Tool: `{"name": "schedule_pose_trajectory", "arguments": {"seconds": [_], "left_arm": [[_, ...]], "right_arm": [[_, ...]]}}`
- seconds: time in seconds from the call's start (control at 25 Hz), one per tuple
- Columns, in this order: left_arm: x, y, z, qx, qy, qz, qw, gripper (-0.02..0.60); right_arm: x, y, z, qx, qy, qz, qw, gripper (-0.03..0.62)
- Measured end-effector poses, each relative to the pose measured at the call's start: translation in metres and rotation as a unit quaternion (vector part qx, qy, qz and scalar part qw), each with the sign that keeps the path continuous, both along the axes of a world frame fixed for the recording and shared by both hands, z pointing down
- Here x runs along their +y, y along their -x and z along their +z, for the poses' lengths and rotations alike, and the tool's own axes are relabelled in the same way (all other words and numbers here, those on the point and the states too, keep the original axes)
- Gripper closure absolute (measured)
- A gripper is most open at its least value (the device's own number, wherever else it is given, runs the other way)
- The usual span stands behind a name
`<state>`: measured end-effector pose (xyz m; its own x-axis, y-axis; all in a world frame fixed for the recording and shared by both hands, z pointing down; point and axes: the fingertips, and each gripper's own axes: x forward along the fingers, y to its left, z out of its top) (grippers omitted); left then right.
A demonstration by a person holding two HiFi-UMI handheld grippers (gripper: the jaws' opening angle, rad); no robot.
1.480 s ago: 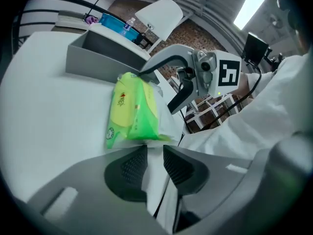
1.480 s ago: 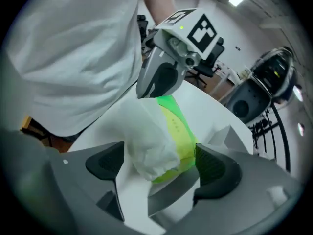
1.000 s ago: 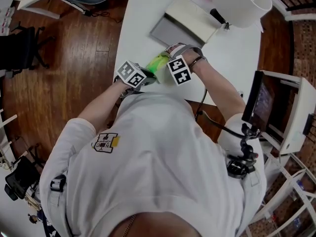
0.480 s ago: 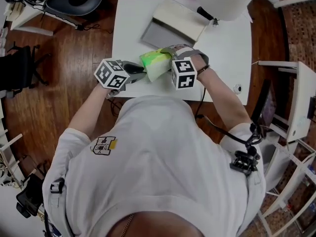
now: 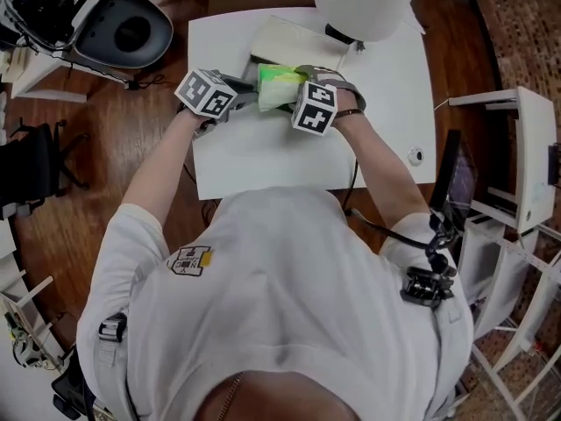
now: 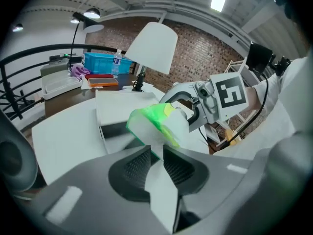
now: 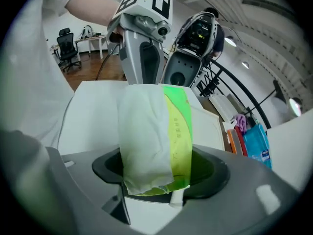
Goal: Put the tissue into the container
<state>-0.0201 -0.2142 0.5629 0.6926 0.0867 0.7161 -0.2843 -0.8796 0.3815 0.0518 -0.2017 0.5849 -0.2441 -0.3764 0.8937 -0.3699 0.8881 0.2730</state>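
A green-and-white tissue pack (image 5: 279,86) hangs over the white table (image 5: 263,156), held from both ends. My left gripper (image 5: 248,90) is shut on the pack's white end flap (image 6: 157,180), which stands pinched between the ribbed pads. My right gripper (image 5: 296,79) is shut across the pack's (image 7: 154,136) other end, which fills the gap between its jaws. The container, a flat white box (image 5: 285,42) with a grey inside (image 6: 115,129), lies just beyond the pack. In the left gripper view the right gripper (image 6: 195,106) shows behind the pack (image 6: 156,124).
A white lamp shade (image 5: 364,3) stands at the table's far right, close to the box. A dark monitor (image 5: 456,178) is right of the table. A black chair base (image 5: 118,33) sits on the wooden floor at the left. Beyond the table are a blue bin (image 6: 105,62) and trays.
Both grippers have carried the tissue pack away from the person's body, from the table's near edge to the box at the far side. The grip on each end has stayed.
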Motion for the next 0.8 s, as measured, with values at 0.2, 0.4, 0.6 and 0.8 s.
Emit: {"name": "schedule_pose_trajectory", "arguments": {"seconds": [0.2, 0.4, 0.6, 0.8], "left_arm": [[-0.012, -0.003, 0.025, -0.041, 0.027, 0.036, 0.9981, 0.503], [-0.018, -0.007, 0.030, -0.050, 0.032, 0.056, 0.9967, 0.503], [-0.031, -0.007, 0.049, -0.079, 0.021, 0.068, 0.9943, 0.503], [-0.028, -0.010, 0.066, -0.092, 0.031, 0.066, 0.9931, 0.503]], "right_arm": [[-0.006, -0.003, 0.012, 0.008, 0.018, 0.040, 0.999, 0.264], [0.000, -0.004, 0.017, -0.002, 0.057, 0.101, 0.993, 0.266], [-0.004, -0.003, 0.037, 0.013, 0.099, 0.118, 0.988, 0.266], [-0.001, -0.007, 0.062, 0.033, 0.121, 0.120, 0.985, 0.266]]}}
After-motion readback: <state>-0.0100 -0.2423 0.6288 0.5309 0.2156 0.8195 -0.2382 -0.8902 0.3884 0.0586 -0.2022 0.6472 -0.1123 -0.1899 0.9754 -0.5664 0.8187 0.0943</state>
